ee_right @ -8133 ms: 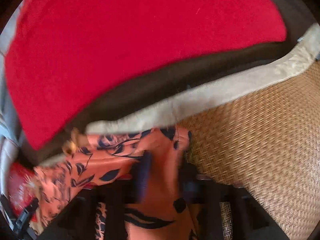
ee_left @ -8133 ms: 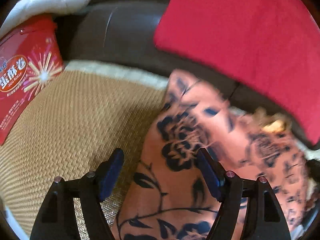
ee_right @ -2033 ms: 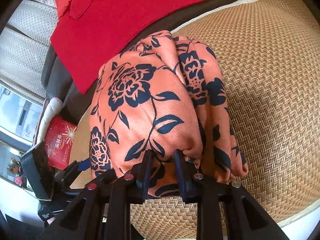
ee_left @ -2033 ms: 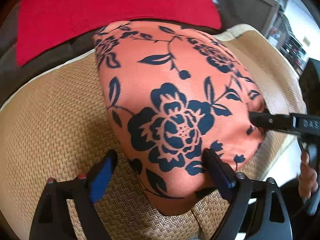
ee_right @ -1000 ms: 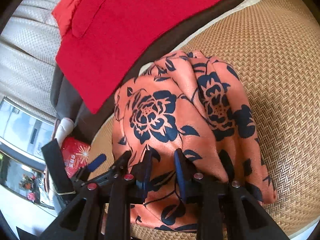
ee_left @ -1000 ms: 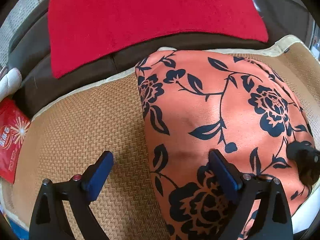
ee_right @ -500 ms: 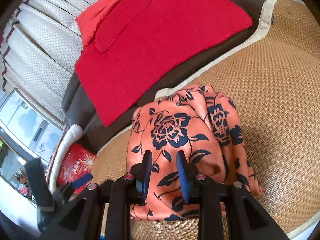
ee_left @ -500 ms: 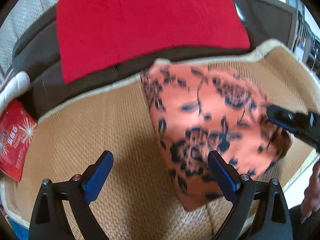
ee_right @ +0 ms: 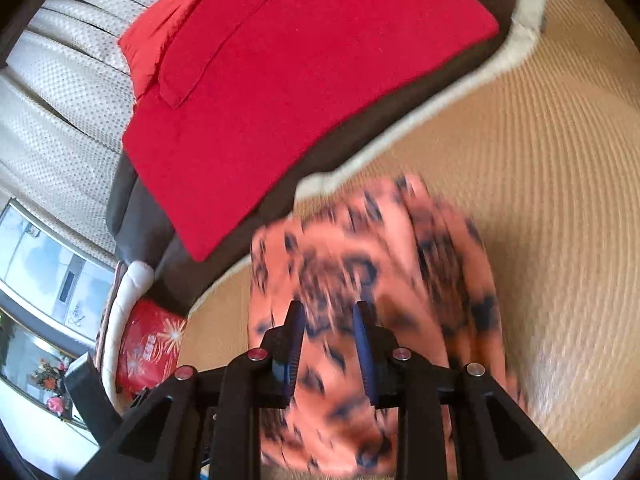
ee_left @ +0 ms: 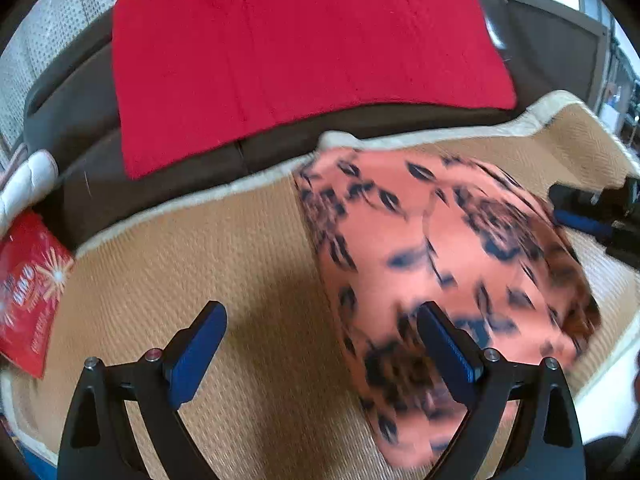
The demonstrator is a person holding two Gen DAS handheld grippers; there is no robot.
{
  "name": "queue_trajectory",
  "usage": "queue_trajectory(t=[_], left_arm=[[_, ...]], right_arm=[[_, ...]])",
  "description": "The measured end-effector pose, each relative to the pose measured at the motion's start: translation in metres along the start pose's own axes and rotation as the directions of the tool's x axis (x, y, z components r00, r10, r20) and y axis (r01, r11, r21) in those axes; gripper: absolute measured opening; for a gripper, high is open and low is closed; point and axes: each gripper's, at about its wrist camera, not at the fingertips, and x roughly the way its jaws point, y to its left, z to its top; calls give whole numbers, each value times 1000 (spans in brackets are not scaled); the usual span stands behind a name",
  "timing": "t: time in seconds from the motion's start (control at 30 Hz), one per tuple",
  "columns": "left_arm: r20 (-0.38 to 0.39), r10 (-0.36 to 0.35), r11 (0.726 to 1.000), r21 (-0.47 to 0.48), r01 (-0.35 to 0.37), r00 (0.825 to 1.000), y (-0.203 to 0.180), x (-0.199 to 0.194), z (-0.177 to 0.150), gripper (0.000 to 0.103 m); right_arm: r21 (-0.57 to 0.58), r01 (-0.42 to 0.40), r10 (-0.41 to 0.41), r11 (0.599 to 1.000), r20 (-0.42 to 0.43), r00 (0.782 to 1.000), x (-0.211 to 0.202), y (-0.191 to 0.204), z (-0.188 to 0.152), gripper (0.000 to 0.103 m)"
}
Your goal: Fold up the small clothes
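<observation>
An orange garment with dark blue flowers (ee_left: 440,248) lies folded on the woven tan mat (ee_left: 200,264); motion blurs it. It also shows in the right wrist view (ee_right: 360,264). My left gripper (ee_left: 320,332) is open and empty above the mat, its right finger over the garment's left edge. My right gripper (ee_right: 328,328) hovers above the garment with its jaws apart and nothing between them. The right gripper's tip (ee_left: 588,208) shows at the garment's right edge in the left wrist view.
A red cloth (ee_left: 296,48) lies on the dark sofa back (ee_left: 80,120) behind the mat; it also shows in the right wrist view (ee_right: 288,88). A red snack bag (ee_left: 28,292) sits at the left, also seen in the right wrist view (ee_right: 148,344). Pale cushions (ee_right: 52,92) lie beyond.
Both grippers have pulled back and up from the garment. The right gripper, which was closed on the cloth's edge, has let go and opened somewhat. The garment stays folded on the mat.
</observation>
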Motion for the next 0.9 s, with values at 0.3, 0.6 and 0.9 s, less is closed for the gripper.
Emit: queue_trajectory(t=[0.3, 0.6, 0.9], left_arm=[[-32, 45, 999, -6, -45, 998, -6, 70, 41, 97], [-78, 78, 996, 45, -75, 994, -16, 90, 42, 95], [43, 23, 999, 48, -25, 999, -9, 10, 8, 95]], right_arm=[[39, 63, -60, 997, -77, 995, 66, -17, 52, 28], [38, 54, -51, 998, -79, 996, 89, -28, 41, 28], [-11, 46, -46, 999, 21, 999, 13, -5, -3, 29]])
